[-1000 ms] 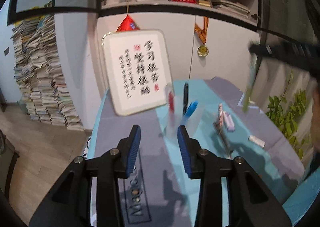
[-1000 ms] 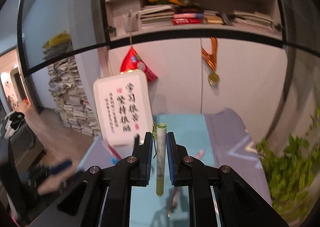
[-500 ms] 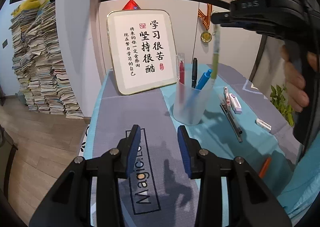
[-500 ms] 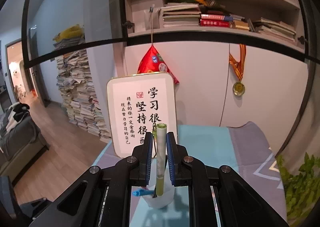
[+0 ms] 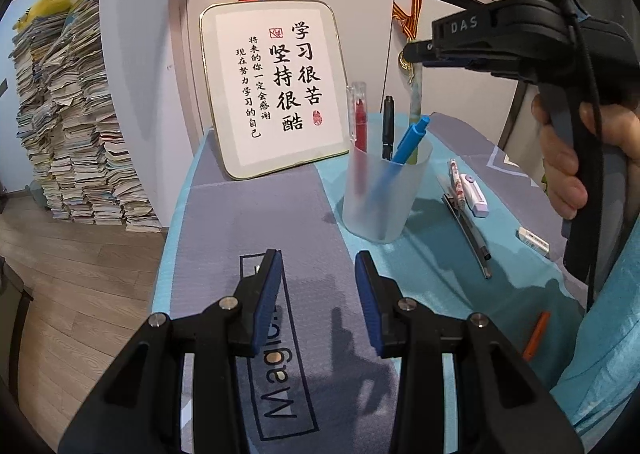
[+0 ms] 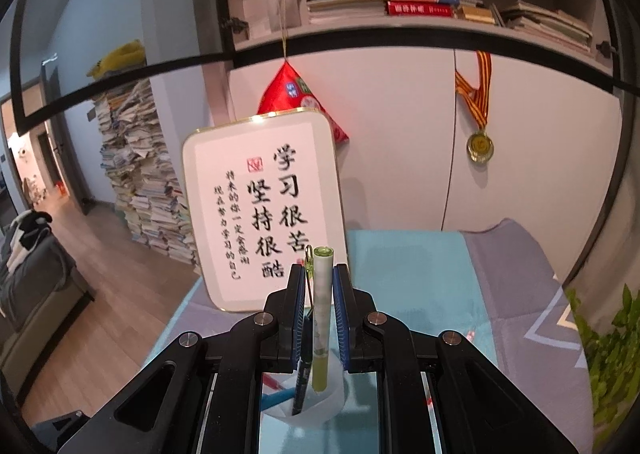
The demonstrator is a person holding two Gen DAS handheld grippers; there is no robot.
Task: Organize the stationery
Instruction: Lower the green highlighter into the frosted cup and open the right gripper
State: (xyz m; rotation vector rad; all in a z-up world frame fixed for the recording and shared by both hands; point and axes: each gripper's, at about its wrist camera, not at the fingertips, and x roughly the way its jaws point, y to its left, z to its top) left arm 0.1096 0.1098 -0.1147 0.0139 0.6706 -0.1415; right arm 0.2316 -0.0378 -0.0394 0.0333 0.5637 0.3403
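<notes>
A frosted pen cup stands on the table mat and holds a red pen, a black pen and a blue pen. My right gripper is shut on a green pen, held upright with its lower end inside the cup. In the left wrist view the right gripper is above the cup with the green pen reaching down into it. My left gripper is open and empty, low over the mat in front of the cup.
Right of the cup lie a patterned pen, a dark pen, a correction tape, an eraser and an orange pen. A framed calligraphy board leans on the wall behind the cup.
My right gripper has come over the cup and lowered the green pen, so its lower end is now inside. My left gripper has stayed open.
</notes>
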